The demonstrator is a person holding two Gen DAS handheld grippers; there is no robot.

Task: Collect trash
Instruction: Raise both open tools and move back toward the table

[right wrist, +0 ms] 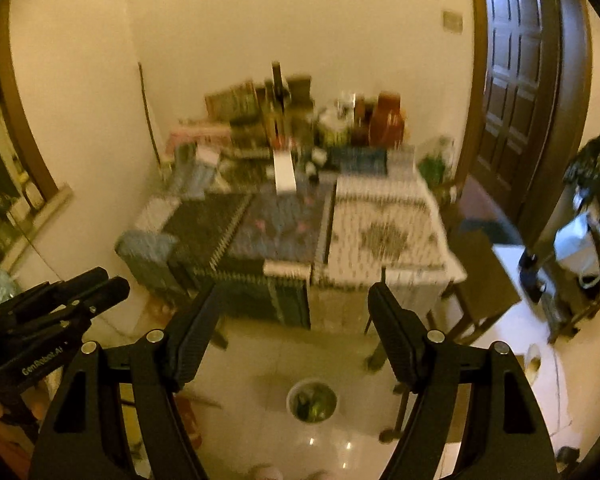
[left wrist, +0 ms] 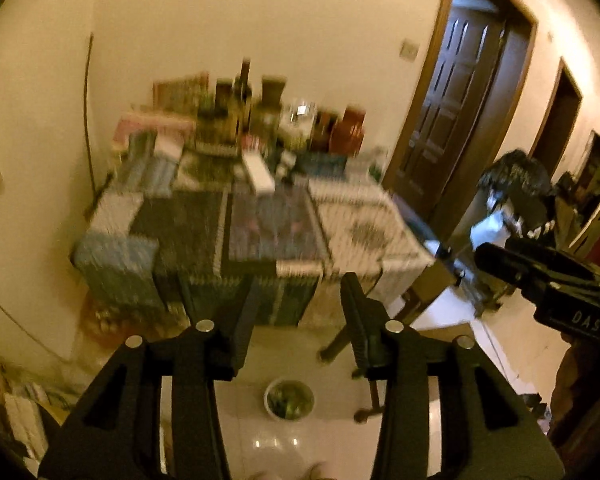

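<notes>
Both grippers hang high, tilted down at a floor bin (left wrist: 289,398) before the cluttered table (left wrist: 260,224). The left gripper (left wrist: 296,304) and right gripper (right wrist: 294,312) are spread wide, holding nothing.

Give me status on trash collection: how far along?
Done: the round bin on the floor already holds some greenish waste. In hand: nothing; left gripper and right gripper are both open and empty, held above the floor. Left: the cluttered table ahead; the view is too blurred to pick out trash.

"DAS" on right gripper (left wrist: 556,276); "GenRobot.AI" on left gripper (right wrist: 60,312)
</notes>
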